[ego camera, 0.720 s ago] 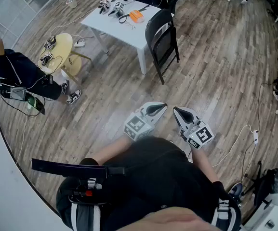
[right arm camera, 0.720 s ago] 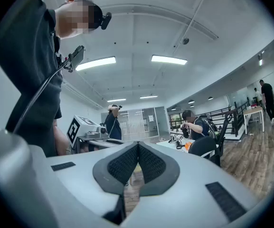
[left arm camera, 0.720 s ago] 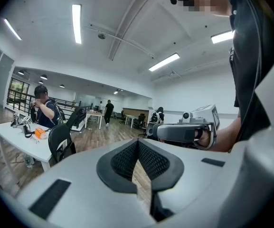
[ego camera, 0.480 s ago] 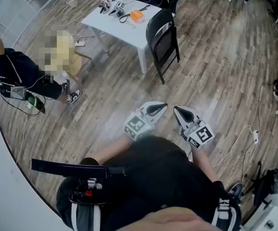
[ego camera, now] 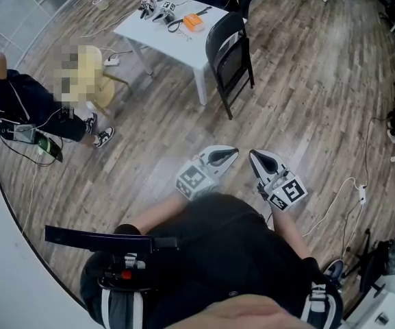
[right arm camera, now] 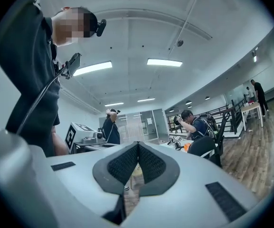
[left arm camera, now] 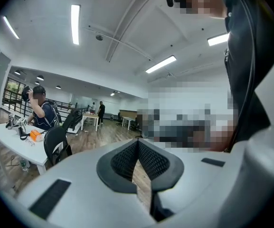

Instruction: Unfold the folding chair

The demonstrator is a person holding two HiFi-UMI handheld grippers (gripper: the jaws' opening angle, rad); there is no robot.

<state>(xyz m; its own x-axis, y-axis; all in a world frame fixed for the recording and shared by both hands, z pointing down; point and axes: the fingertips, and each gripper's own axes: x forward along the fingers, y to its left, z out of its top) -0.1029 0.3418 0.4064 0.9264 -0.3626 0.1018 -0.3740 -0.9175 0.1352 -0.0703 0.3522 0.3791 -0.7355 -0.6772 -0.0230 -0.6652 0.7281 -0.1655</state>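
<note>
In the head view, the left gripper [ego camera: 233, 152] and right gripper [ego camera: 252, 155] are held side by side just in front of the person's dark torso, tips nearly touching. The black folding chair [ego camera: 230, 55] stands upright and folded against the near corner of a white table [ego camera: 157, 34], well apart from both grippers, with wood floor [ego camera: 183, 122] between. An orange box [ego camera: 194, 22] lies on the table, a seated person [ego camera: 26, 105] is at the far left, and a white cable [ego camera: 334, 208] trails on the right. The left gripper view shows its jaws pressed together on nothing, with the chair low at left. The right gripper view shows its jaws likewise together and empty, with the chair at right.
</note>
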